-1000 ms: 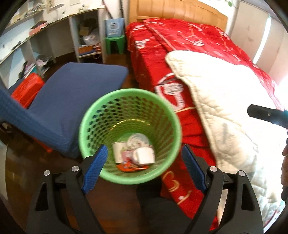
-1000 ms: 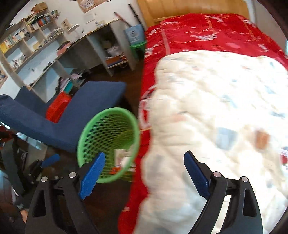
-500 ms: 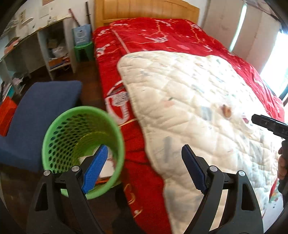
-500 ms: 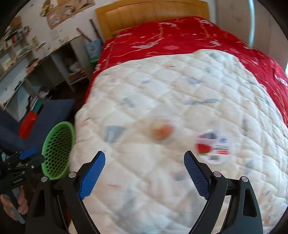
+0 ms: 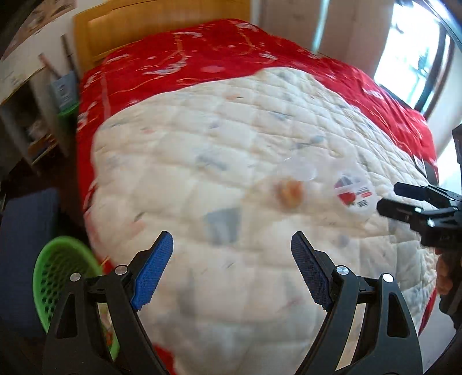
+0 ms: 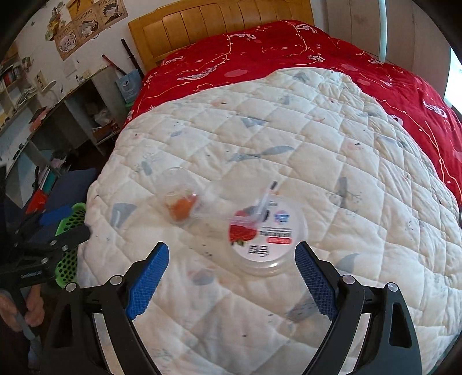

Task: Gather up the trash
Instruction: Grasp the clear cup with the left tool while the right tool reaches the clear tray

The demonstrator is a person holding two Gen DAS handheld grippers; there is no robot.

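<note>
On the white quilt [image 6: 288, 161] lie a round clear plastic lid with a strawberry label [image 6: 267, 235] and a clear cup with orange scraps inside [image 6: 182, 202]. My right gripper [image 6: 231, 275] hovers open just short of the lid, nothing between its blue pads. My left gripper [image 5: 231, 271] is also open and empty, over the quilt's near part; it sees the cup [image 5: 291, 187] and the lid [image 5: 352, 191] farther off to the right. The green mesh waste basket [image 5: 62, 274] stands on the floor at the bed's left side, with trash in it.
The red bedspread [image 6: 260, 60] covers the bed up to the wooden headboard [image 6: 219, 26]. A blue chair [image 5: 26, 230] stands left of the basket. Desk and shelves [image 6: 43, 115] line the left wall. A person's hand [image 6: 29, 311] holds the left gripper's handle.
Both grippers swung right from over the green basket to over the quilt. The basket slid to the left edge of each view; the cup and lid came into view. Jaws stayed open.
</note>
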